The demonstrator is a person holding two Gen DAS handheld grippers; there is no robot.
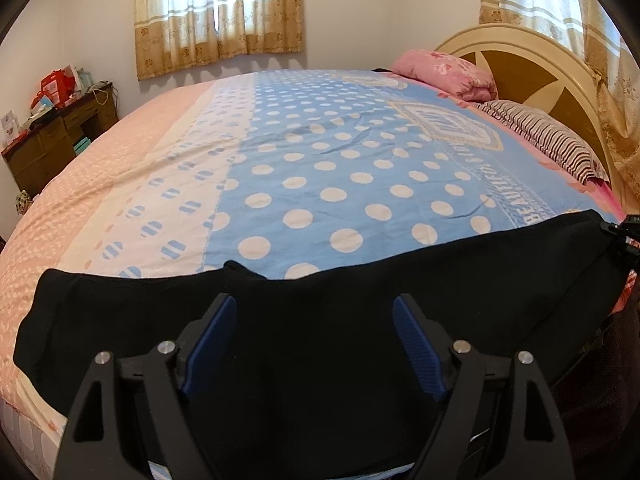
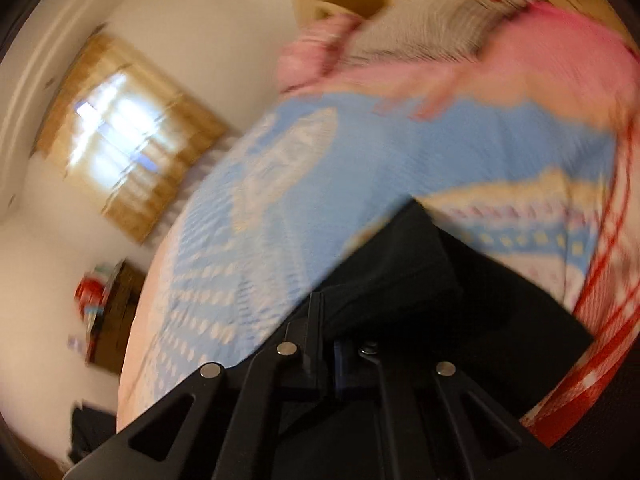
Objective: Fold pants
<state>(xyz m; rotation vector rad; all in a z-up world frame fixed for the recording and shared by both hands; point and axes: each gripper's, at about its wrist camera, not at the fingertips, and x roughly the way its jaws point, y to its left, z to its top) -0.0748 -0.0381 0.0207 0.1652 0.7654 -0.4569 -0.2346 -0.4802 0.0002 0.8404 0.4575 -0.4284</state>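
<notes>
Right now my left claw (image 1: 316, 316) stands wide apart, its blue pads (image 1: 416, 348) splayed above the black pants (image 1: 320, 360) with nothing caught between them. My right claw (image 2: 326, 328) has its fingers pressed together, and dark cloth of the pants (image 2: 420, 288) bunches up right at the tips, so I read it as clamped on the fabric, though that view is badly smeared by motion blur. From the left wrist I see the pants spread as a broad dark band along the near edge of the bed (image 1: 100, 184), lying across the blue polka-dot bedspread (image 1: 340, 168) and onto its pink part at the left end. At the far right end of the band the right claw (image 1: 624, 236) shows as a dark shape touching the cloth. Beyond, a pink pillow (image 1: 444, 72) and a striped pillow (image 1: 544, 136) rest against the cream headboard (image 1: 540, 52). Curtains (image 1: 218, 12) hang over the window on the far wall, and a wooden dresser (image 1: 52, 144) cluttered with red boxes stands well apart to the left.
</notes>
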